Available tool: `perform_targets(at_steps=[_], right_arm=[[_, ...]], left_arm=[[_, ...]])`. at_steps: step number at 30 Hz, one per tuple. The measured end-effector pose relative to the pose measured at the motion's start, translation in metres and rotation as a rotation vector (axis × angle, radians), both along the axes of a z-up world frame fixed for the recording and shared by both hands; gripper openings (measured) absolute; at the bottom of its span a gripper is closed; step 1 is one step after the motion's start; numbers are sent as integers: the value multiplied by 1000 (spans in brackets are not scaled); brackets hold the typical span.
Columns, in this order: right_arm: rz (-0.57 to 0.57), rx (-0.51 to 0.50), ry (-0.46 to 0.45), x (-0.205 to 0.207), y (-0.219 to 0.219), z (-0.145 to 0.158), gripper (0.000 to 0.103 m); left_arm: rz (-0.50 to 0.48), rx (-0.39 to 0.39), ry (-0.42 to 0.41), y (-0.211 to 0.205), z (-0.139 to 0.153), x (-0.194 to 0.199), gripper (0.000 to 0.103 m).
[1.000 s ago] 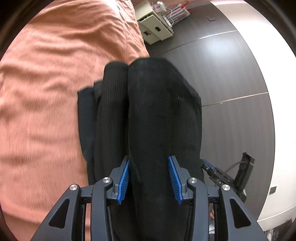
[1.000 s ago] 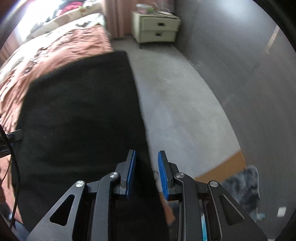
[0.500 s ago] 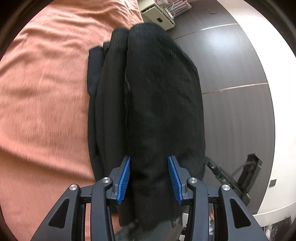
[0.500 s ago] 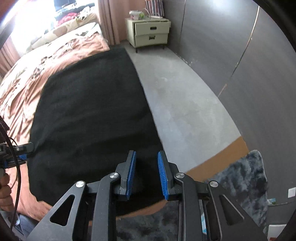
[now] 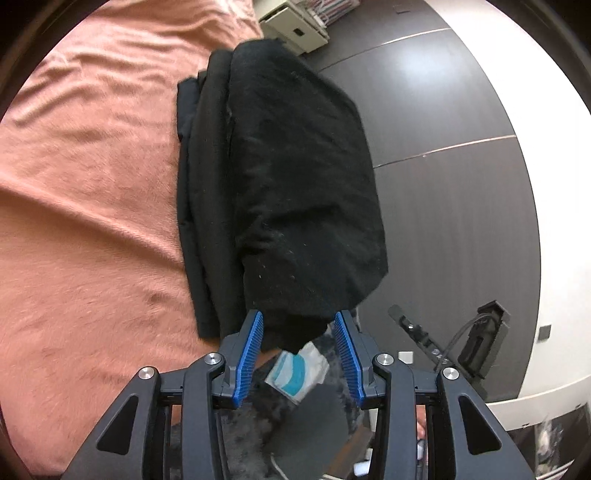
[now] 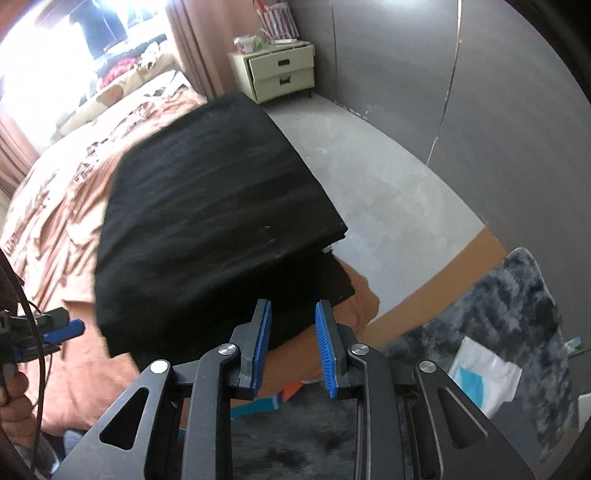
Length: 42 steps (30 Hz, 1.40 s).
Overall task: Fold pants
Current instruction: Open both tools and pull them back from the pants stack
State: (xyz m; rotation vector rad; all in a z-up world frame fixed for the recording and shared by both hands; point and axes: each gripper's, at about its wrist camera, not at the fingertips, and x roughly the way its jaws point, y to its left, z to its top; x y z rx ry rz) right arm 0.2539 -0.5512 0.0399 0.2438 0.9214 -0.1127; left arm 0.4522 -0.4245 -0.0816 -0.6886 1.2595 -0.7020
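Left wrist view first: the left gripper [image 5: 298,343] has its blue pads spread, and the near edge of the black pants [image 5: 295,166] comes down between the fingertips. I see no clear pinch on the cloth, because under that edge the gap is empty and the floor things show through it. The pants are folded into a thick bundle of several layers. They lie along the right edge of the bed, on the salmon-pink bed cover [image 5: 92,184], and run from the tongs to the far end. The cover fills all the left side. Below the fingers, on the floor, there is a white and blue bag [image 5: 299,373], and far away, past the bundle, a pale nightstand [image 5: 295,26]. In the right wrist view the right gripper [image 6: 291,339] is opening its jaws. The pads do not press on anything. Only the near corner of the lower layer of the pants [image 6: 207,221] shows between the fingertips, and the bed cover [image 6: 55,206] shows behind the gap. From here the bundle looks like a flat black rectangle, the top layer a little further to the right than the layer under it. At the near left the left gripper [image 6: 62,328] is visible beside the bundle, with the person's hand [image 6: 14,398] under it. To the right is the grey floor [image 6: 369,184], then a dark fluffy rug [image 6: 498,314] with the bag [image 6: 484,376] on it. The nightstand [image 6: 280,74] stands far off, against the dark wall panels [image 6: 480,110].
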Motion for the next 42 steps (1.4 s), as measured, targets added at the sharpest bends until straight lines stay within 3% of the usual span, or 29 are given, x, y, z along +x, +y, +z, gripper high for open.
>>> perform_targets(at_steps=[1, 2, 3, 5, 9, 14, 18, 34, 39, 42], right_arm=[[-6, -1, -15, -6, 2, 6, 49], [-11, -11, -30, -13, 5, 10, 66], [-20, -24, -48, -25, 9, 14, 74], [-28, -24, -83, -40, 16, 24, 78], [-35, -23, -114, -72, 34, 31, 82], [-13, -49, -123, -100, 53, 37, 82], [-7, -47, -135, -125, 64, 46, 92], [14, -90, -222, -214, 122, 73, 92], [16, -117, -256, -244, 149, 79, 92], [15, -131, -277, -258, 163, 83, 103]], left_arm=[[-2, 8, -12, -4, 4, -2, 42], [-7, 19, -28, -2, 10, -6, 42], [-11, 28, -36, 0, 14, -9, 43], [-18, 51, -54, 8, 23, -21, 45], [-22, 81, -105, 32, 38, -36, 69], [-11, 115, -157, 58, 61, -53, 84], [-1, 132, -196, 74, 76, -70, 97], [11, 234, -355, 133, 120, -150, 102], [-1, 222, -382, 156, 126, -175, 102], [-10, 247, -425, 168, 131, -189, 102]])
